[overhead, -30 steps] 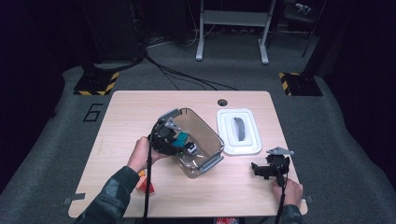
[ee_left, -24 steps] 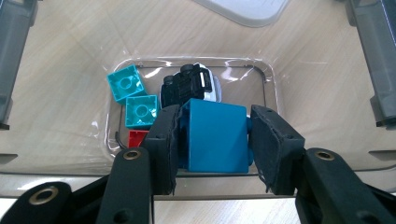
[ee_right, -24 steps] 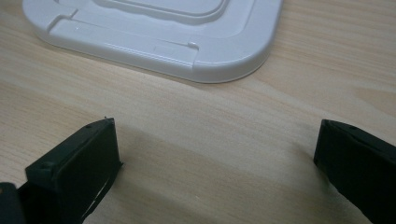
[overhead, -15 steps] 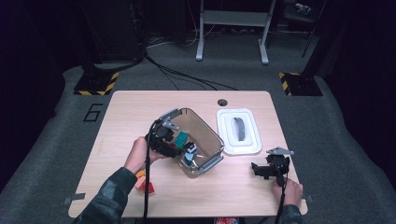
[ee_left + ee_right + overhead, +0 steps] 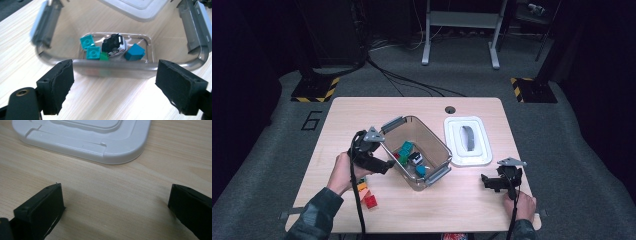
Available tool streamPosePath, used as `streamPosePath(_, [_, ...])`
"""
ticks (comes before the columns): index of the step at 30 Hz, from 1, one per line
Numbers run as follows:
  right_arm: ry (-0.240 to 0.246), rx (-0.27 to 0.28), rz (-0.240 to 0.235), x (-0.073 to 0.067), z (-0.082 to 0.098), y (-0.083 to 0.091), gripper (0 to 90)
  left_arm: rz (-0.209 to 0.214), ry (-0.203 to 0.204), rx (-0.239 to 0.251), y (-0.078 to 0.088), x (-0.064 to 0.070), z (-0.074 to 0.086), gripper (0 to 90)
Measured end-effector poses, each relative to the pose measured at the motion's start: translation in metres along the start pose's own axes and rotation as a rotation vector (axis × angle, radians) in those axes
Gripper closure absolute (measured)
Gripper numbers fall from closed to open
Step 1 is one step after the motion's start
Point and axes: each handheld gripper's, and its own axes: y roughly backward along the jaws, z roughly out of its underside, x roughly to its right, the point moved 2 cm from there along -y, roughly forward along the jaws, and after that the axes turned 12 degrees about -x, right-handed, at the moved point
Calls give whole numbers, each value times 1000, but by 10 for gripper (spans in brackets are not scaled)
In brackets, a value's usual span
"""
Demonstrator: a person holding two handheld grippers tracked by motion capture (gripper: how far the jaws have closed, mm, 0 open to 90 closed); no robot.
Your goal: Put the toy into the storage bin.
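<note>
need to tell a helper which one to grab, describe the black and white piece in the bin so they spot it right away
Start at the clear plastic bin in the middle of the wooden table, just left of the white lid. On its floor lies a small cluster of toy bricks. The black and white piece sits among them, the one dark item between the teal bricks.

Lab: cables [image 5: 402, 80], hazard-striped stand bases [image 5: 314, 90]
</note>
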Motion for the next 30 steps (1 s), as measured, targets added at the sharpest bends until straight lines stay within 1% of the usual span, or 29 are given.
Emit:
streamPosePath(1, [-6,1,-1,0,0,0,0,-9,10,-1,2,-1,5,140])
streamPosePath(3, [-2,0,-2,0,0,0,0,-35,26,-6,6,-4,15,128])
streamPosePath(4, [-5,1,-1,0,0,0,0,-45,42,-1,6,-5,20,114])
streamPosePath(5, [-6,1,-1,0,0,0,0,-50,46,-11,7,-7,26,100])
streamPosePath(7, [-5,1,-1,0,0,0,0,-66,66,-29,8,-9,38,67])
streamPosePath(9, [-6,2,-4,-1,0,0,0,-71,85,-43,6,-12,52,42])
streamPosePath(10, [-6,1,-1,0,0,0,0,-78,98,-41,5,-13,56,35])
streamPosePath(14, [-5,1,-1,0,0,0,0,-81,137,-77,-1,-16,79,7])
streamPosePath(16, [-5,0,-1,0,0,0,0,-73,159,-89,-7,-16,90,6])
streamPosePath(17, [-5,0,-4,-1,0,0,0,-72,163,-85,-10,-16,94,6])
streamPosePath(19, [-6,1,-1,0,0,0,0,-78,176,-108,-16,-15,102,6])
streamPosePath(21, [-7,1,-4,-1,0,0,0,-66,183,-116,-23,-13,110,6])
streamPosePath(22, [0,0,1,0,0,0,0,-67,182,-120,-25,-12,113,12])
streamPosePath(23, [-6,1,-4,-1,0,0,0,-61,170,-132,-27,-11,116,50])
streamPosePath(24, [-5,1,-1,0,0,0,0,-59,168,-129,-29,-10,118,110])
streamPosePath(27, [-5,1,-2,0,0,0,0,-46,178,-126,-34,-8,123,189])
streamPosePath(29, [-1,0,0,0,0,0,0,-32,173,-135,-37,-7,125,240])
streamPosePath(30, [-6,2,-1,0,0,0,0,-32,173,-138,-40,-5,127,264])
